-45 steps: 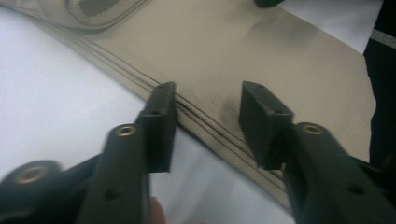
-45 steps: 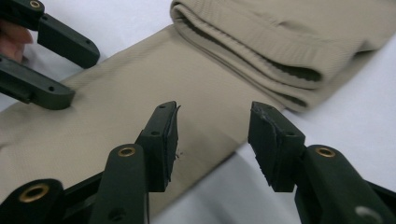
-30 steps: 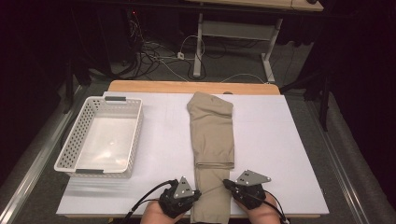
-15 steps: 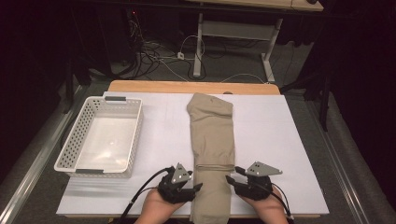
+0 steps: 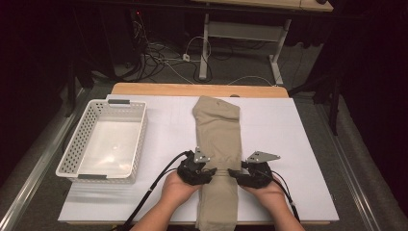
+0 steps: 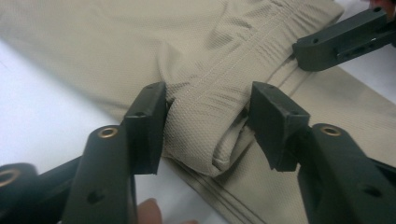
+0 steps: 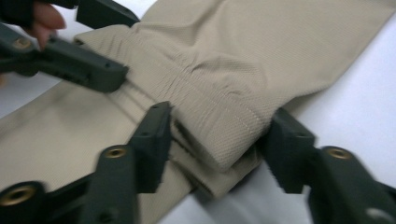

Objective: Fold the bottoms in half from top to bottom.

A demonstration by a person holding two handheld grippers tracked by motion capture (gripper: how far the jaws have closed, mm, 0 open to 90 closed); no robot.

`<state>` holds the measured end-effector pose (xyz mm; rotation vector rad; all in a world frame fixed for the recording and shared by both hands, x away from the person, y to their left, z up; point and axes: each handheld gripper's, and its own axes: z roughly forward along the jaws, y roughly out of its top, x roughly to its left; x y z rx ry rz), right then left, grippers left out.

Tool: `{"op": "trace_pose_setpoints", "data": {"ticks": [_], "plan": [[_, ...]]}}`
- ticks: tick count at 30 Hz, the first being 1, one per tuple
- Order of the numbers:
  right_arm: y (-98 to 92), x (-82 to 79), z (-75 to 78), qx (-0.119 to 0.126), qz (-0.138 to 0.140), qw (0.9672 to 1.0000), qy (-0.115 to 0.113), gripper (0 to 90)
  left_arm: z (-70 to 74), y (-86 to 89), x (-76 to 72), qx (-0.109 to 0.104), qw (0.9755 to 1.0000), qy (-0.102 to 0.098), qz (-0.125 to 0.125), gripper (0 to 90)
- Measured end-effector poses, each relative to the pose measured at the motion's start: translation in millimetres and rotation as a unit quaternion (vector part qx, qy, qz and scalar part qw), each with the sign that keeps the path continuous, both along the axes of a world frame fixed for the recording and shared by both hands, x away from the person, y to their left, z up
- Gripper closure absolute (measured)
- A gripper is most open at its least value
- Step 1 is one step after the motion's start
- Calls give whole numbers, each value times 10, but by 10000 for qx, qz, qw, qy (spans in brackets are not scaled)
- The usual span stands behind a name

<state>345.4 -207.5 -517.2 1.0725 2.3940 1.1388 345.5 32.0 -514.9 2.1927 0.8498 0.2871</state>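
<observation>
Two hands come in over the near edge of a white-topped table (image 5: 298,144), each carrying a black two-jaw gripper, and meet at a pair of beige trousers (image 5: 219,139) folded into a long strip that runs from the near edge away toward the far side of the table; the left gripper (image 5: 208,172) sits at the strip's left edge and the right gripper (image 5: 236,172) at its right edge, the two pointing inward at each other across the hemmed end of the upper fold. In the left gripper view the jaws stand partly apart around the corner of that stitched hem (image 6: 210,116); the cloth bulges between them and lies against the left pad, while the other pad stands just beside the fold; whether they press it cannot be told. In the right gripper view the jaws straddle the opposite corner of the same hem (image 7: 219,121), parted about as wide, the cloth close to both pads; the picture is slightly blurred and a firm pinch cannot be told. Both pairs of jaws have just been opening from a shut stance and then easing in a little, with the fold between them. Farther back on the left, well apart from the trousers, stands a white perforated plastic basket (image 5: 72,154); beyond the table, cables (image 5: 168,57) trail across a dark floor beside a grey desk frame (image 5: 240,33).
</observation>
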Motion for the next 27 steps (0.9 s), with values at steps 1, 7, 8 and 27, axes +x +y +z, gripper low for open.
{"op": "trace_pose_setpoints", "data": {"ticks": [1, 7, 8, 27], "plan": [[-7, -17, 1, -1, 7, 10000, -2, 517, 3, 6, -13, 4, 10000, 12, -57, 478], [-35, -127, 2, -21, 102, 9999, 2, 524, 29, 40, -116, 48, 9998, 64, -208, 489], [-47, -159, 1, -19, 113, 9999, 6, 523, 29, 43, -134, 61, 9997, 62, -235, 489], [-88, -701, -5, -176, 434, 9989, 23, 497, 24, 187, -684, 82, 9977, 40, -674, 482]]}}
